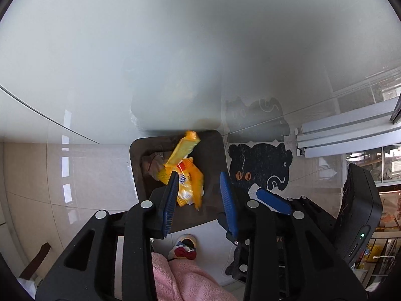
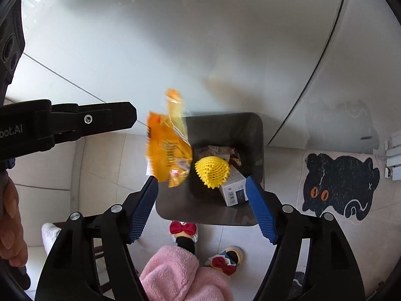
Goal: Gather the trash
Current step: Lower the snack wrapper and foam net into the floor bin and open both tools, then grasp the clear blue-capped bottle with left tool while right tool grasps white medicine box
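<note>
orange wrapper [image 2: 169,148] upright over bin [image 2: 255,135]; both tools released (nothing gripped).

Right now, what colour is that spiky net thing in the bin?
Bright yellow foam net, clearest in the right wrist view.

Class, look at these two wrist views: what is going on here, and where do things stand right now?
A person with a gripper in each hand is collecting trash into a dark bin on the floor beside a glass table. Both the left gripper and the right gripper are open above the bin. A blurred yellow snack wrapper hangs in the air over the bin's rim, apparently just dropped. Inside already lie a yellow foam net and a small box.
</note>
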A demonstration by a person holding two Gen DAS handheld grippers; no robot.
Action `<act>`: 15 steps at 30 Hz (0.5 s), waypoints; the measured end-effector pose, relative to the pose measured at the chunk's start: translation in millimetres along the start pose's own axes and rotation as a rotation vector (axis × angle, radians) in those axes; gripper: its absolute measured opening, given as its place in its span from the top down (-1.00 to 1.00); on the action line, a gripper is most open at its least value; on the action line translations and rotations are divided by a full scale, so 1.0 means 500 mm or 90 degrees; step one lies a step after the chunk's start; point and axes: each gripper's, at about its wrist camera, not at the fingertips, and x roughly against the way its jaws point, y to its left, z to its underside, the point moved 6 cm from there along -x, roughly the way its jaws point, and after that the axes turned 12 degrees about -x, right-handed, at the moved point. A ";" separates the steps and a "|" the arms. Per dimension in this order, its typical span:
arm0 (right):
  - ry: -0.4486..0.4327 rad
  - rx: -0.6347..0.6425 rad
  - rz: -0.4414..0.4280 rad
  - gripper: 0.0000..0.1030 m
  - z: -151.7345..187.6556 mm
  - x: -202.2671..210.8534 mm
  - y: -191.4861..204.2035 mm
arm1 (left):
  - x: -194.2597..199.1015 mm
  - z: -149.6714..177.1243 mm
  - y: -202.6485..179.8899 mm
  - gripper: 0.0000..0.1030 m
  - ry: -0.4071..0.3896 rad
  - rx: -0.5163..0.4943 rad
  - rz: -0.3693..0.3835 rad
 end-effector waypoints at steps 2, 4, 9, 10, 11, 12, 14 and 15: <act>0.000 -0.003 0.010 -0.53 -0.002 0.011 -0.005 | 0.014 -0.003 -0.004 0.13 -0.004 -0.003 -0.006; -0.003 -0.005 0.018 -0.65 -0.004 0.031 -0.008 | 0.036 -0.005 -0.007 -0.09 -0.012 -0.002 -0.010; -0.019 -0.007 0.028 -0.91 -0.004 0.121 -0.012 | 0.128 -0.008 -0.016 -0.41 -0.040 0.006 -0.010; -0.024 -0.008 0.026 -0.93 -0.006 0.144 -0.011 | 0.152 -0.007 -0.018 -0.46 -0.044 0.007 -0.007; -0.027 -0.009 0.023 -0.93 -0.008 0.170 -0.007 | 0.179 -0.006 -0.021 -0.50 -0.050 0.004 -0.009; -0.031 -0.011 0.019 -0.93 -0.011 0.200 -0.001 | 0.207 -0.008 -0.024 -0.59 -0.058 0.000 -0.014; -0.043 -0.011 0.014 -0.93 -0.019 0.255 0.008 | 0.272 -0.013 -0.031 -0.71 -0.079 -0.010 -0.027; -0.049 -0.009 0.012 -0.93 -0.025 0.283 0.017 | 0.302 -0.015 -0.031 -0.81 -0.090 -0.015 -0.034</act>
